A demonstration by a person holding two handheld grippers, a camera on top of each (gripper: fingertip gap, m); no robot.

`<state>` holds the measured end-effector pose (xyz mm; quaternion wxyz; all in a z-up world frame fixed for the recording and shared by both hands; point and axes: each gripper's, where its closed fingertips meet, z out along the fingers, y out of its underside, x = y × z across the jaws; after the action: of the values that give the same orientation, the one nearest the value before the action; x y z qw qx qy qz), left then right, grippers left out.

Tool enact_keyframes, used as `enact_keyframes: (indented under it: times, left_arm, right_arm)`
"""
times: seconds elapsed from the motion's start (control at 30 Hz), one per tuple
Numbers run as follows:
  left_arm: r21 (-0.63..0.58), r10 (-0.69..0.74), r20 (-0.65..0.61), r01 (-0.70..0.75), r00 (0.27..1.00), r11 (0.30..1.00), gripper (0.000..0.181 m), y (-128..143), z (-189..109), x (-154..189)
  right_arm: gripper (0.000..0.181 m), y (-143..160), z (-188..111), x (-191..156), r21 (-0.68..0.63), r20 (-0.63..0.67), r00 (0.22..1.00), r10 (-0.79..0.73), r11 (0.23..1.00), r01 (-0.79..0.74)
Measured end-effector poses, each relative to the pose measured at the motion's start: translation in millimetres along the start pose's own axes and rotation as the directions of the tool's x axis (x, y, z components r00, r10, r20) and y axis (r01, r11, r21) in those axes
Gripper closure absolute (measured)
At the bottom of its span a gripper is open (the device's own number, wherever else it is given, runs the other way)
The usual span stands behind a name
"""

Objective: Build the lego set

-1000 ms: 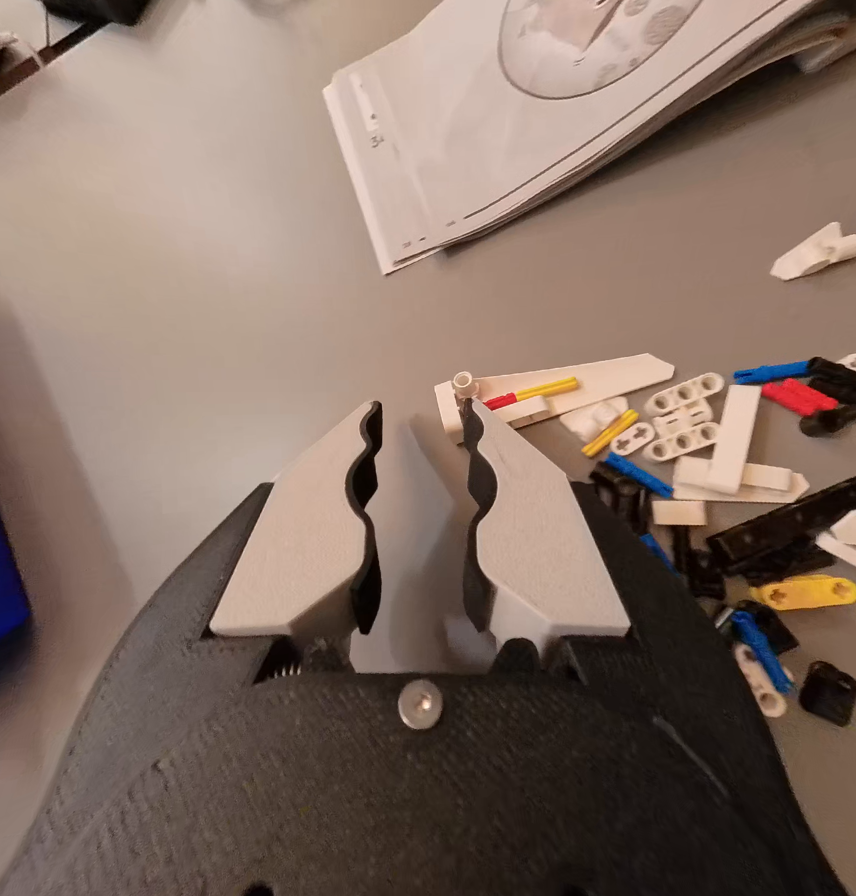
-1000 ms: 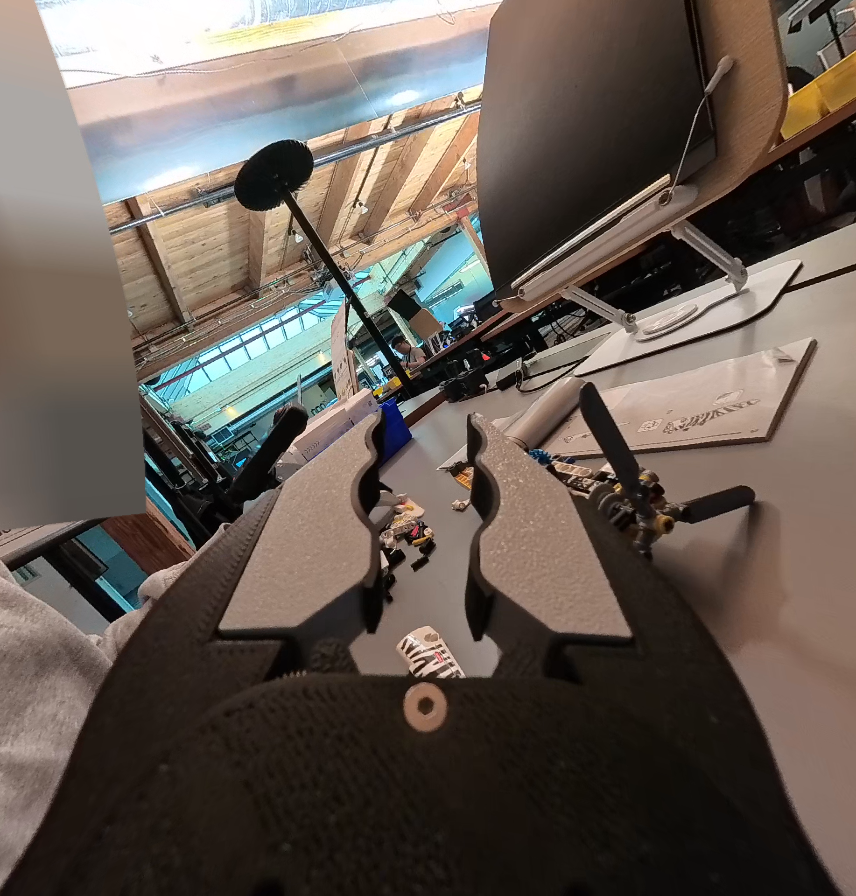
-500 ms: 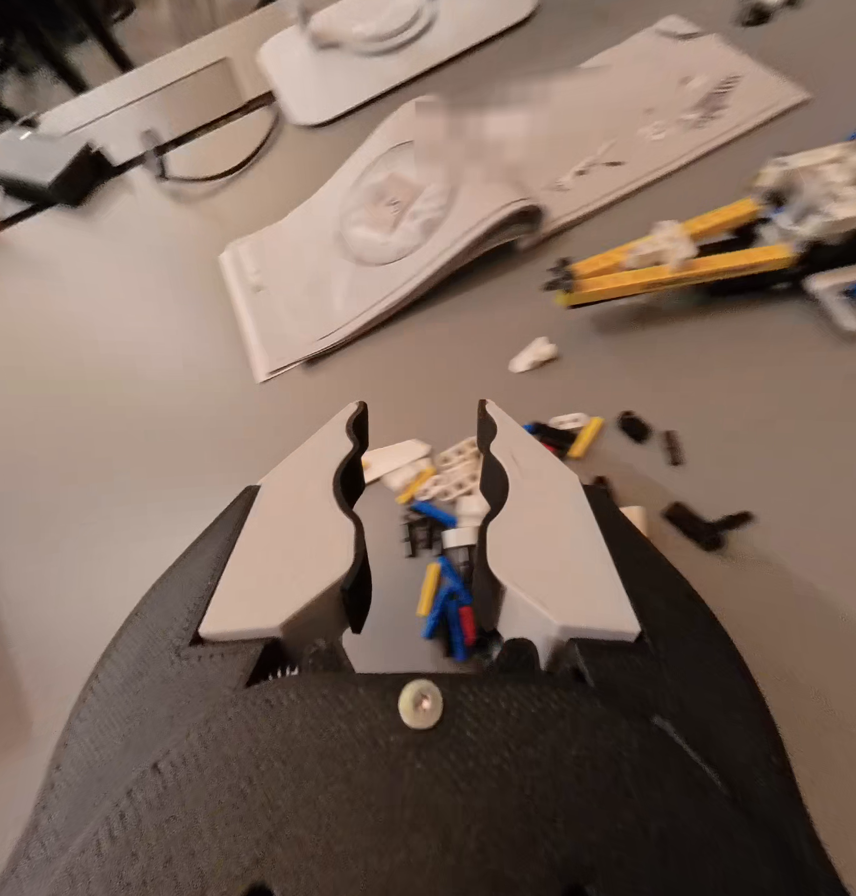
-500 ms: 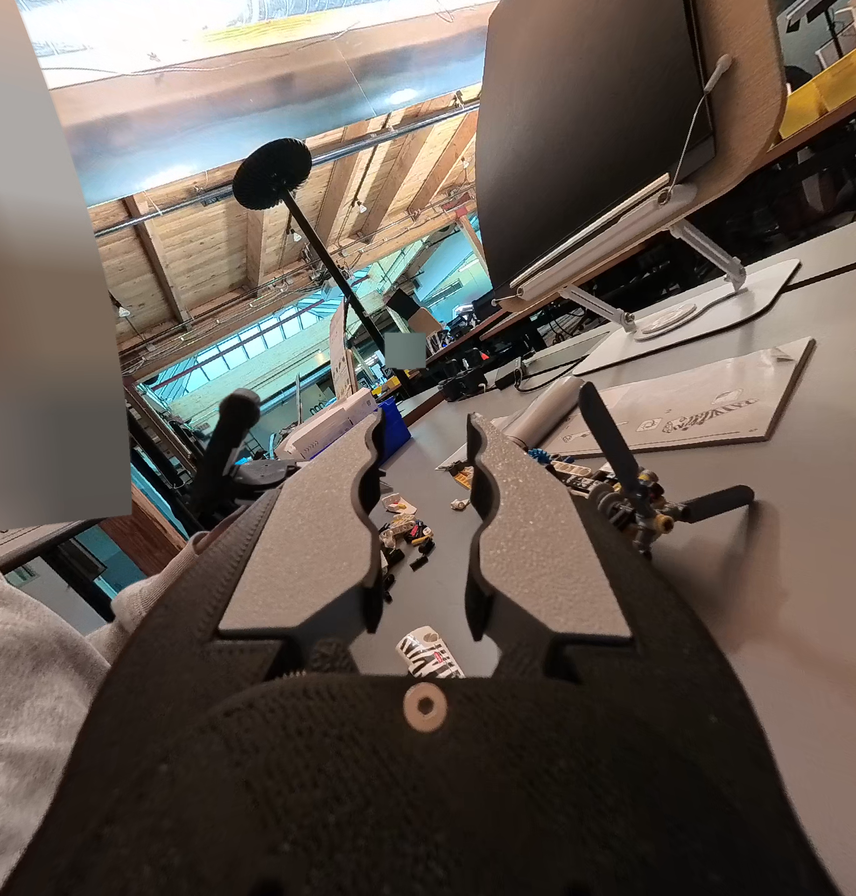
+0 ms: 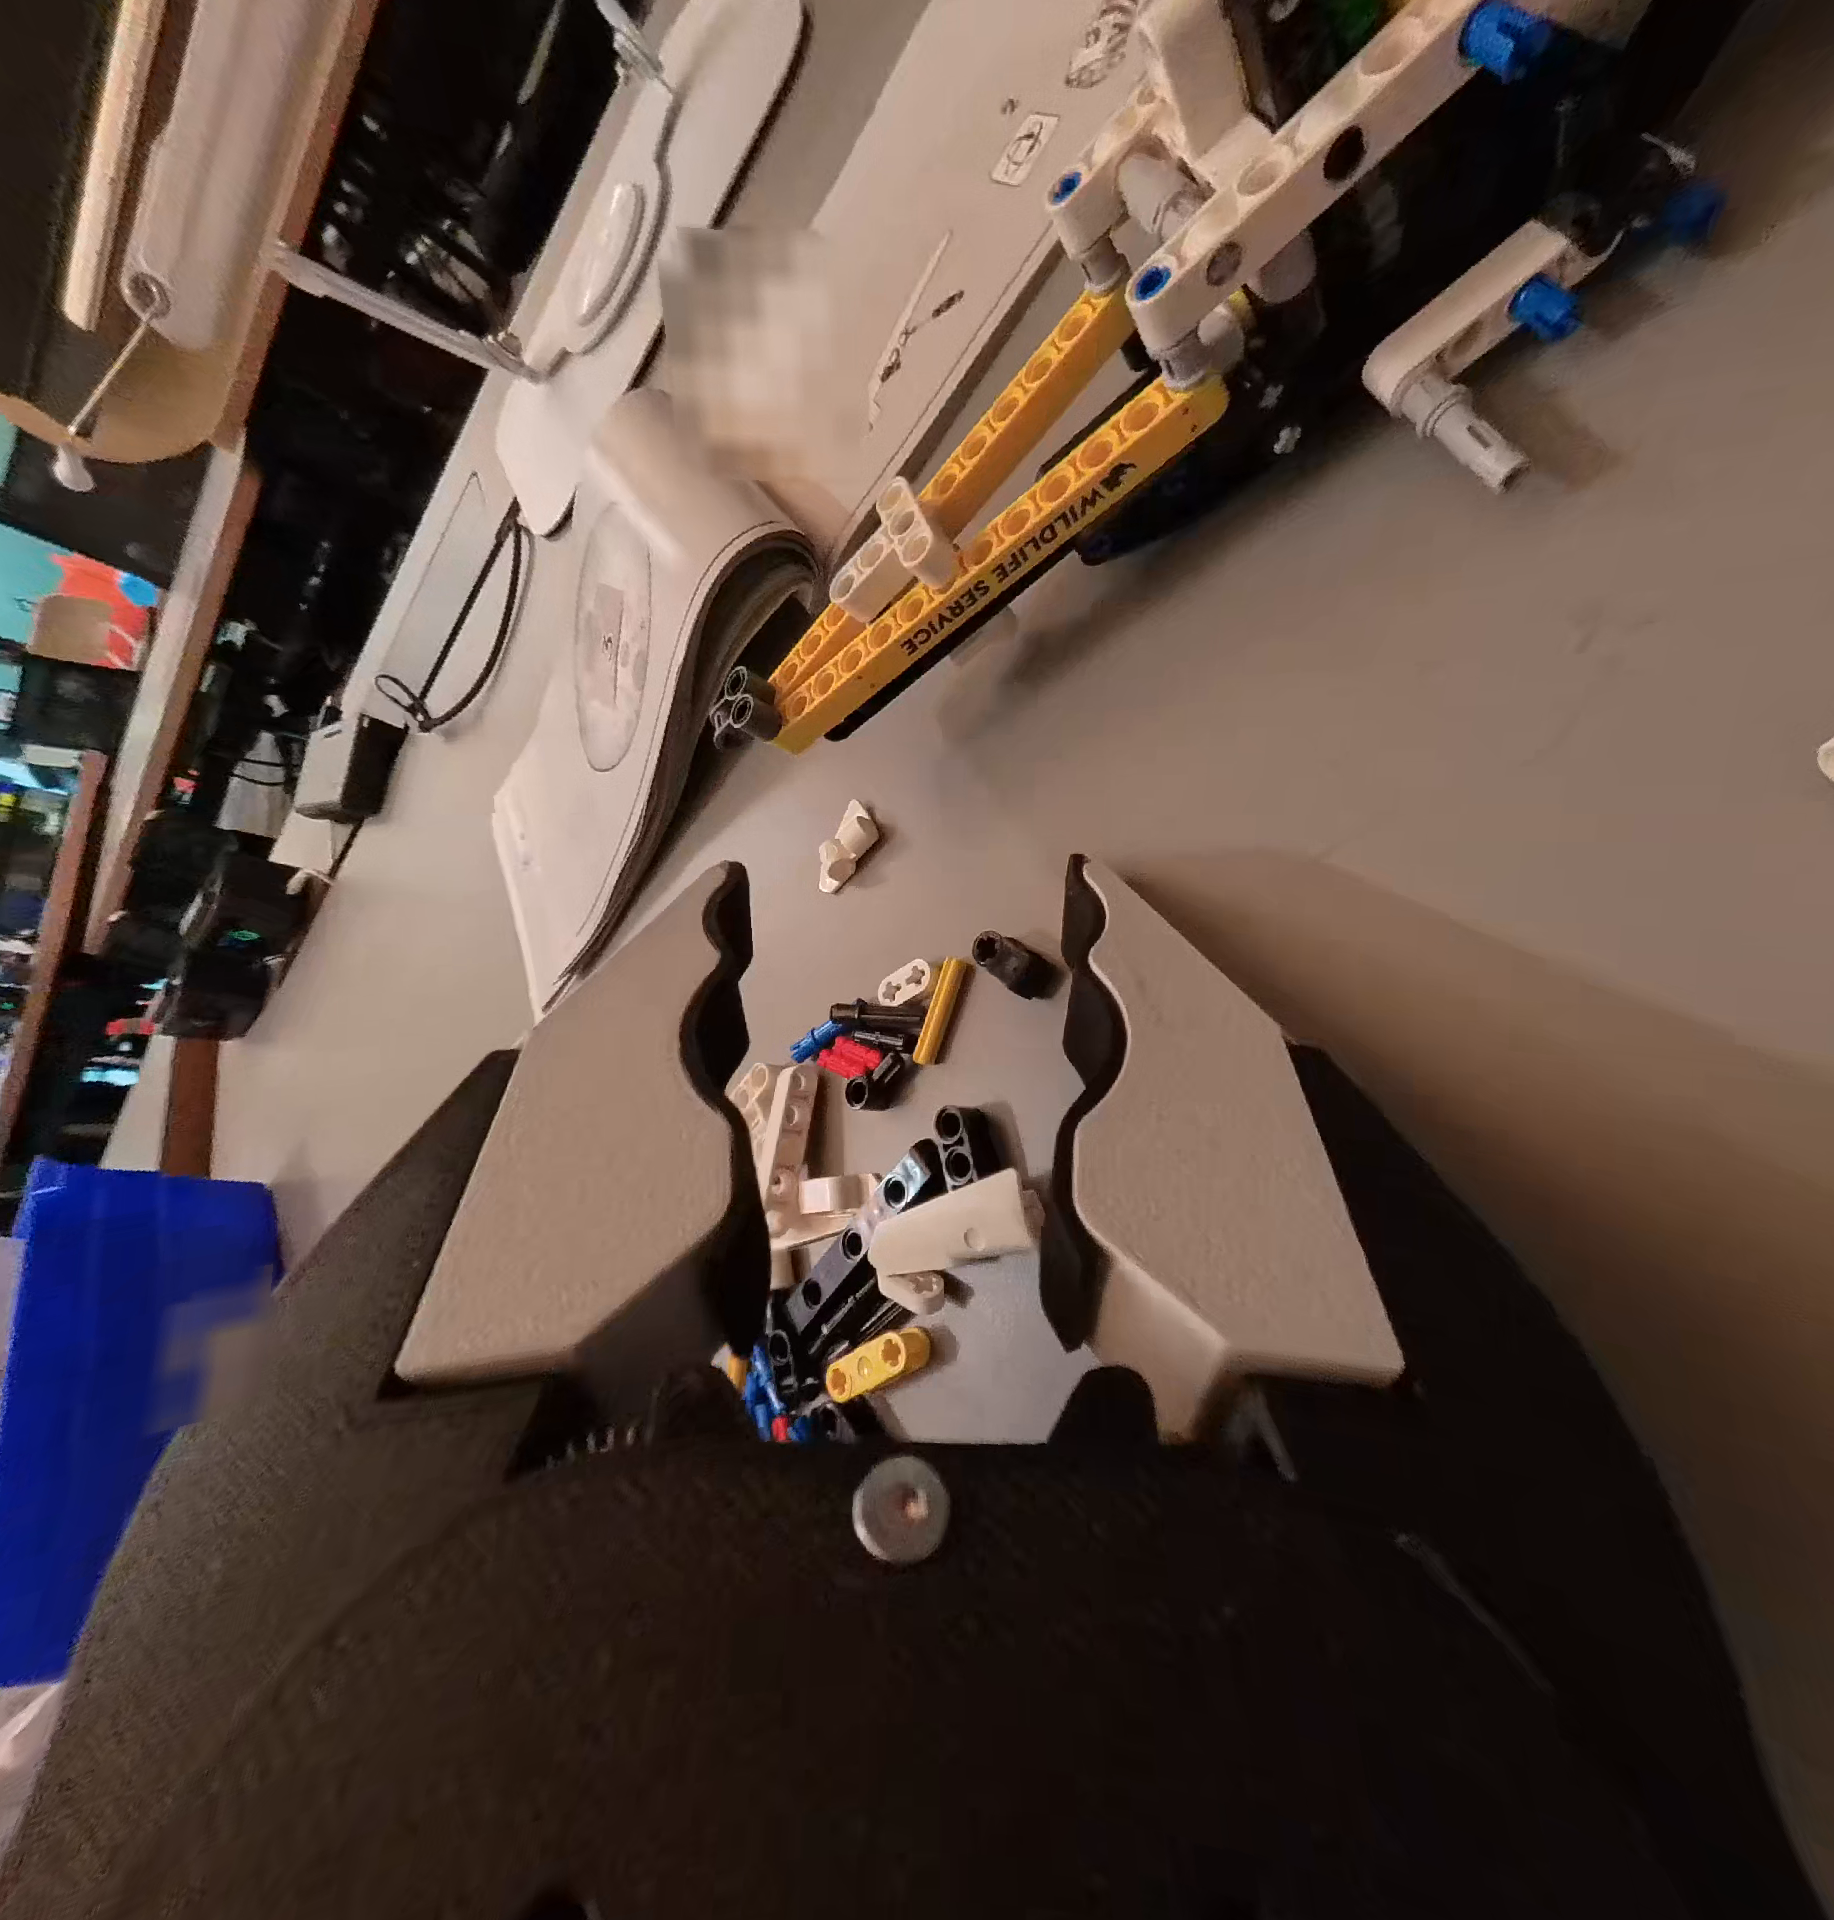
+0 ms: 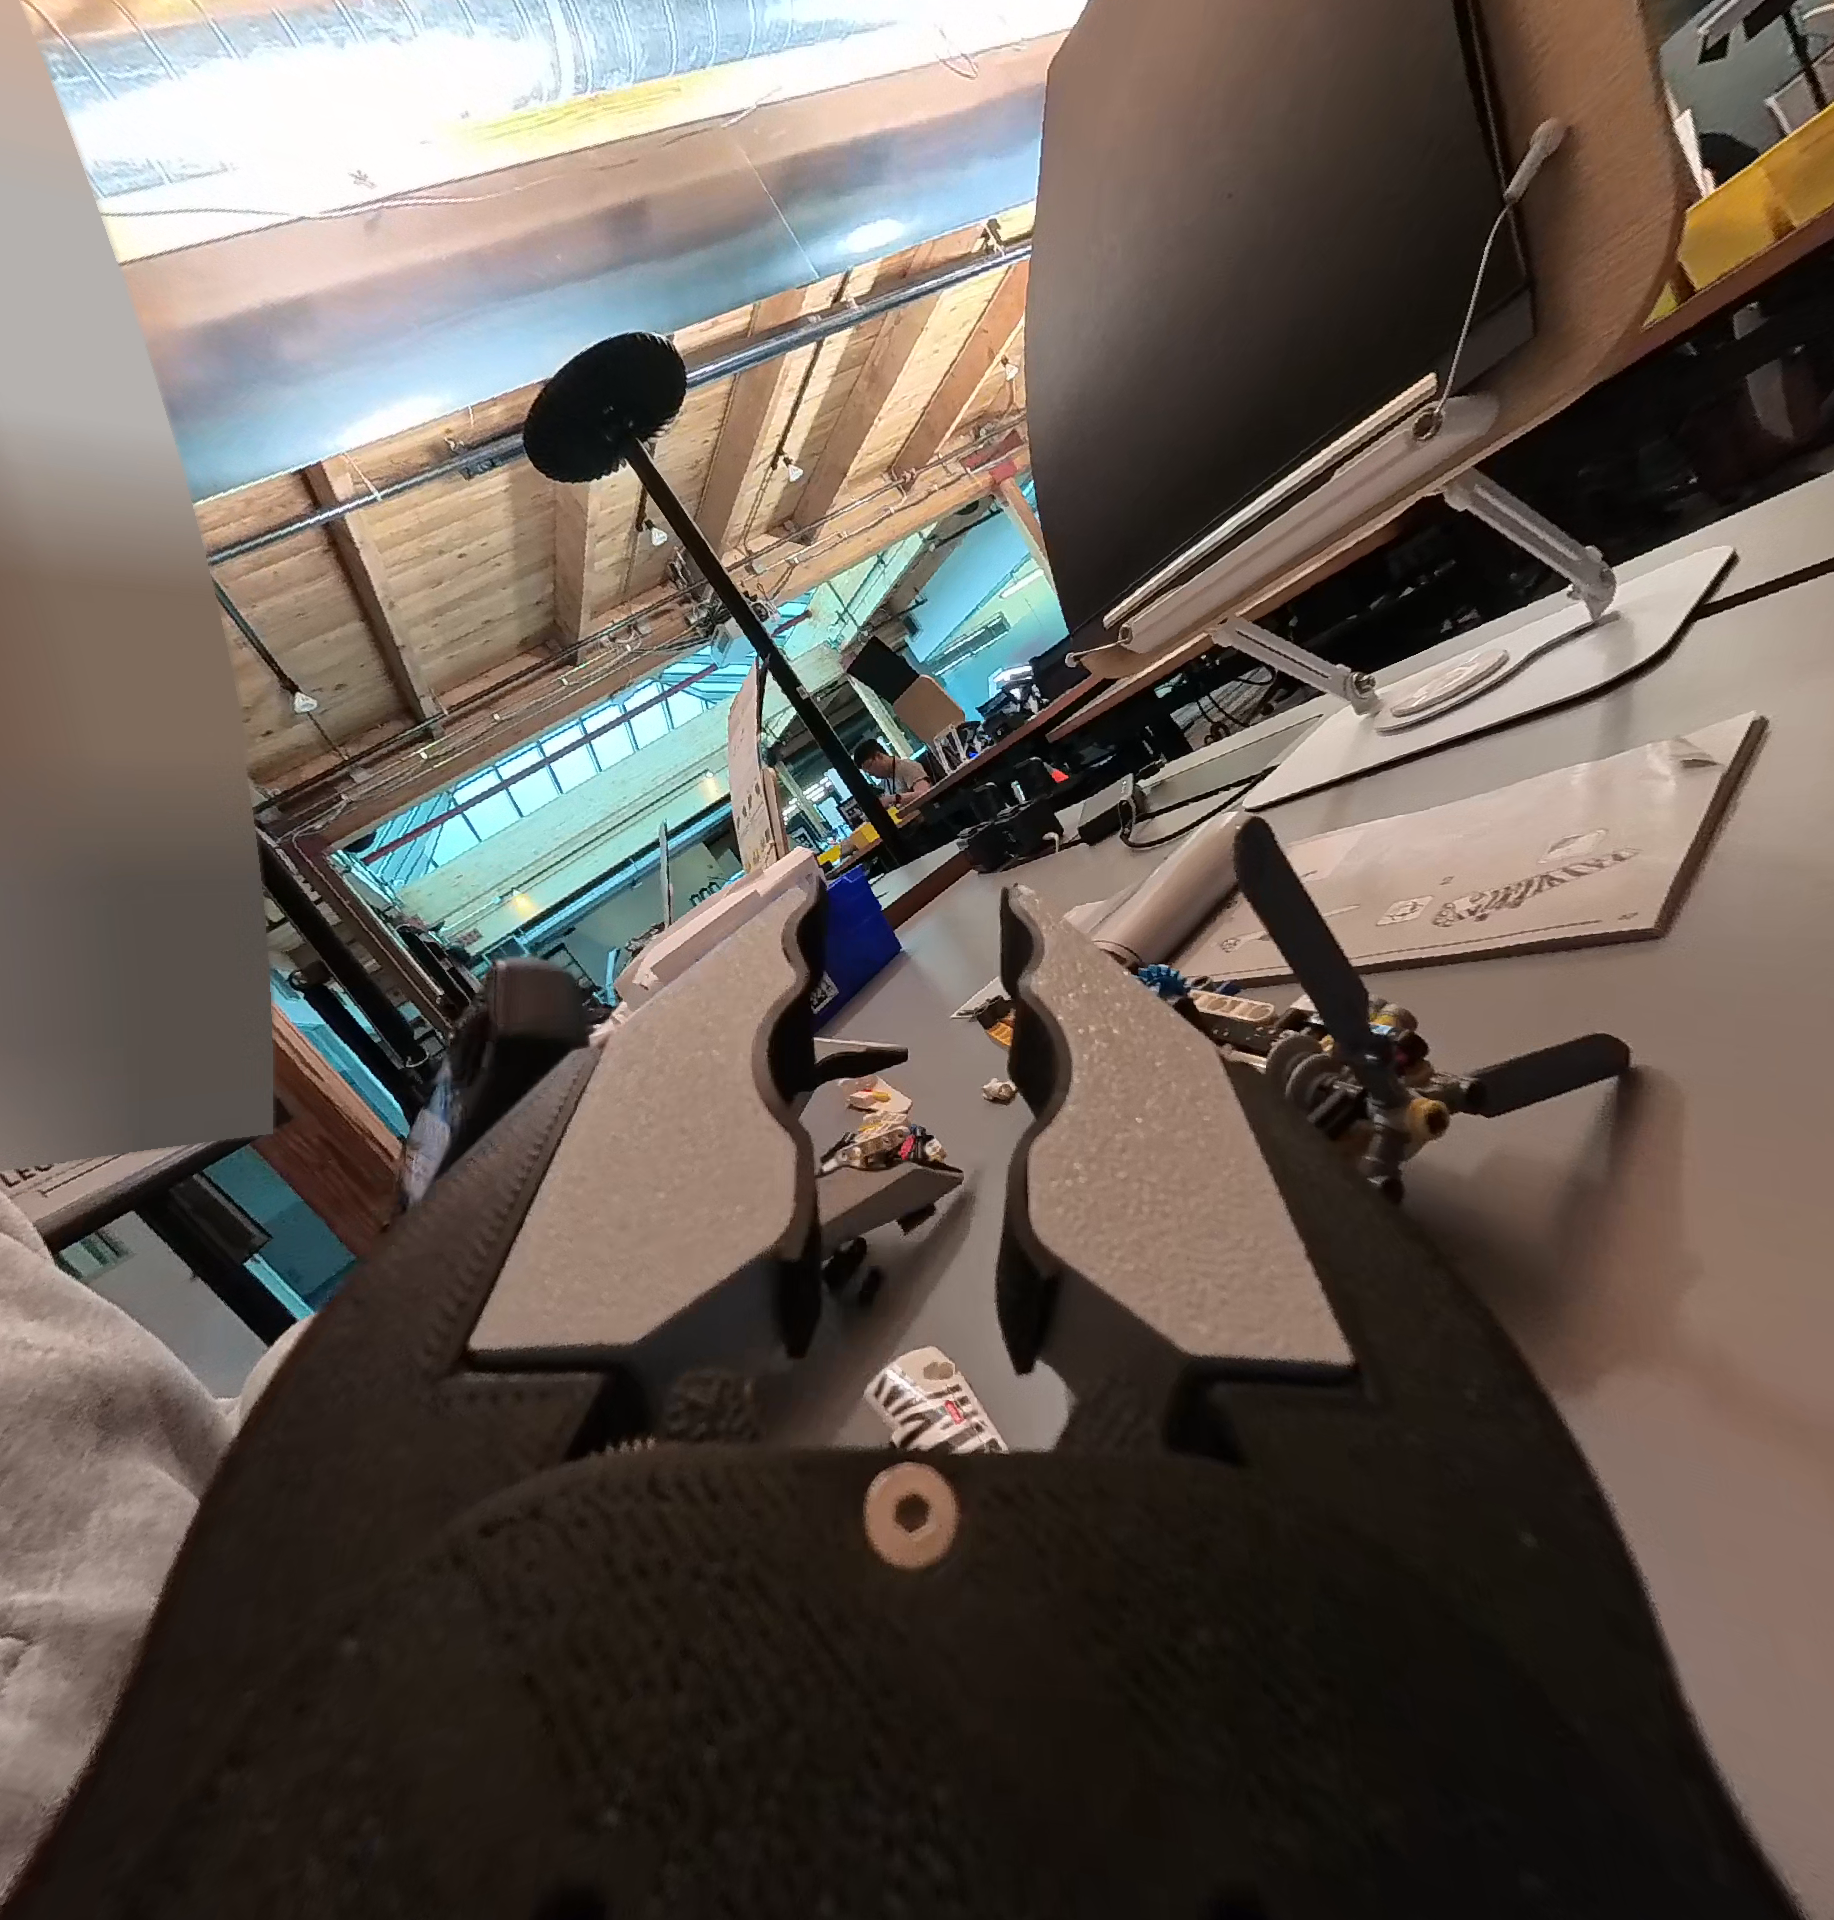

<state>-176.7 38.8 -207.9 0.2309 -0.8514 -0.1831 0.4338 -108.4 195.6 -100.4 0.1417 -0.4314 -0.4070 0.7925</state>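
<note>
Jaws parted and empty on both grippers, I have swung my left gripper (image 5: 902, 904) from the booklet (image 5: 622, 644) over the loose-parts pile (image 5: 871, 1164), near the half-built model (image 5: 1183, 343), ready to pick; the right gripper (image 6: 908, 914) idles.

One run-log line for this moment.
left gripper: open, over loose pieces | right gripper: open, empty | model: on table

One pile of loose lego pieces (image 5: 871, 1174) between the left fingers (image 5: 601, 1174), one small white piece (image 5: 847, 846) just beyond their tips, two yellow beams (image 5: 986, 561) farther ahead, one open instruction booklet (image 5: 622, 665), one blue bin (image 5: 102, 1382) left of them, two black rotor blades (image 6: 1308, 935) right of the right fingers (image 6: 1152, 1174)
</note>
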Motion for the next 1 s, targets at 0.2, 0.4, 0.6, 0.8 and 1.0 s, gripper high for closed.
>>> enact_keyframes:
  times: [0.2,0.4,0.6,0.8,1.0]
  left_arm:
    - [-0.027,0.048,0.069,-0.046,0.996,0.999,0.123,14,2,-12]
    - [-0.051,0.025,0.118,-0.019,0.993,0.999,0.125,32,7,-31]
    - [-0.083,-0.007,0.146,0.019,0.989,0.996,0.124,51,11,-51]
    - [-0.012,-0.059,0.151,0.062,0.987,0.998,0.124,39,1,-58]
    - [0.124,-0.162,-0.033,0.165,0.986,0.978,0.125,-1,-19,-16]
  right_arm:
    - [0.15,-1,-1,0,0.006,0.006,1.0,0.015,1.0,-0.015]
    - [0.15,-1,-1,1,0.01,0.009,1.0,0.024,1.0,-0.024]
    - [0.15,-1,-1,1,0.009,0.006,1.0,0.024,1.0,-0.024]
    - [0.15,-1,0,2,0.006,0.004,1.0,0.021,1.0,-0.021]
    - [0.15,0,0,2,0.005,0.003,1.0,0.02,1.0,-0.02]
